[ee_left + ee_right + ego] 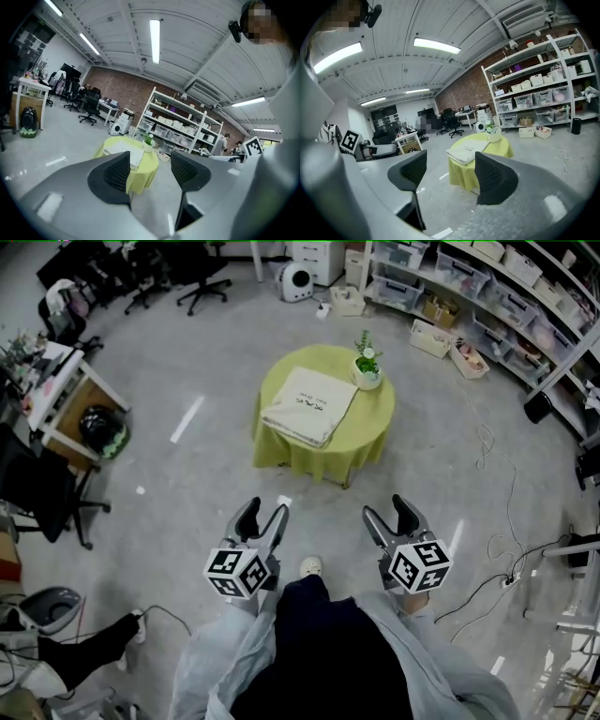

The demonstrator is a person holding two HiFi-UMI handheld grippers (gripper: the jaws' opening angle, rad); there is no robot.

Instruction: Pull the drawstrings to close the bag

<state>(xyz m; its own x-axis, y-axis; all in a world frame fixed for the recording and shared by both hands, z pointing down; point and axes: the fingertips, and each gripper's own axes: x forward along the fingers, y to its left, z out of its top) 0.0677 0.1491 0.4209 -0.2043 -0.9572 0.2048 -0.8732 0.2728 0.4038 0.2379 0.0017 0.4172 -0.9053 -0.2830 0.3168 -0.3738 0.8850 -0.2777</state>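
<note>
Approach seemed the step in hand; the round worktop (370,432) stood at twelve o'clock, well apart from the person; the bag (307,405) lay flat on it, a plant (367,362) at its two o'clock; left gripper (263,515) and right gripper (386,512) were spread, empty; the next move called for closing in and finding the drawstrings, resolved in no view; only the head view showed the bag's whole top.

The left hand-held gripper (150,161), jaws apart, faces a yellow-clothed table (142,177).

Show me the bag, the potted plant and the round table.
bag (309,404), head view, middle of its top face
potted plant (367,379), head view, its white pot
table (372,418), head view, bare yellow cloth at right edge
</note>
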